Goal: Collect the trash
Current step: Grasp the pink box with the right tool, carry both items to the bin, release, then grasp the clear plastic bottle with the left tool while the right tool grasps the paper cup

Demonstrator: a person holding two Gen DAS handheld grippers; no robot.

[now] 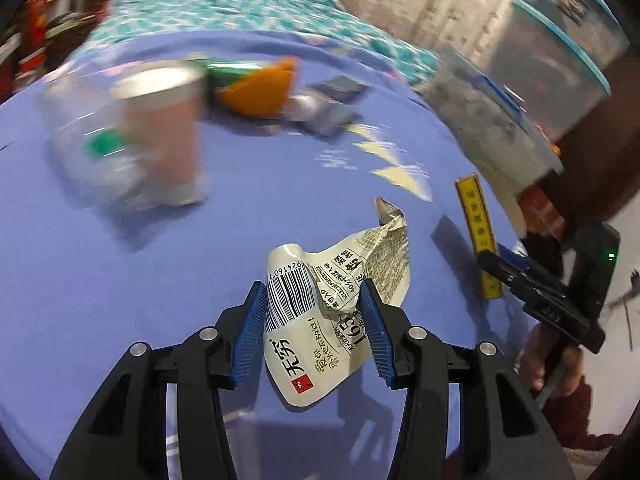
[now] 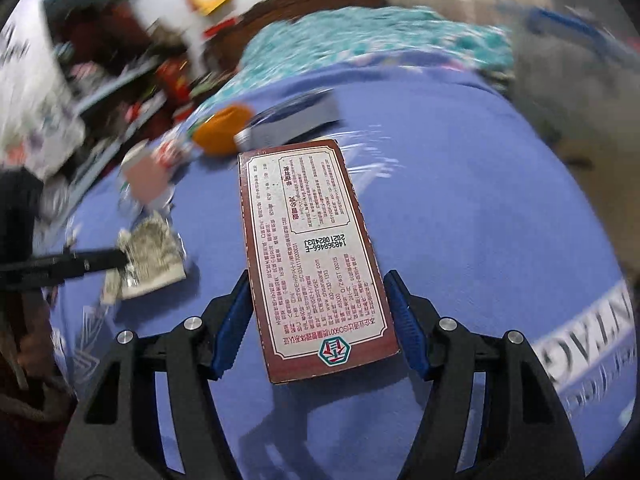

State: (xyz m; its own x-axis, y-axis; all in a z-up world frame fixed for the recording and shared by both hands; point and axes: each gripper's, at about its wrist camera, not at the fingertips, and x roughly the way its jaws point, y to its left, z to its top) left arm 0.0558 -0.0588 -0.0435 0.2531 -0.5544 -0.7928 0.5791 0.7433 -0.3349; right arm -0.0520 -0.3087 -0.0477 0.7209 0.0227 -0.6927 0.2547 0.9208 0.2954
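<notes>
two grippers w/ blue-padded jaws, both loaded. left gripper (image 1: pixel 314 292) is clamped on a crumpled cream wrapper (image 1: pixel 328 312) w/ barcode, pads pressing both sides, wrapper lifted just above the purple cloth (image 1: pixel 140 280). right gripper (image 2: pixel 318 284) has a flat red-brown box (image 2: pixel 308 256) between its pads, printed label face up; jaws grip its long edges, box sticking fwd over the cloth. in the left wrist view that box shows its yellow side at the right edge. farther out on the cloth-covered surface, all blurred: a pinkish cup (image 1: pixel 162 136) beside clear plastic, an orange piece (image 1: pixel 260 88), a grey packet (image 1: pixel 332 108). beyond, teal patterned fabric (image 1: pixel 224 4) and clear bins (image 1: pixel 560 60) at right.
</notes>
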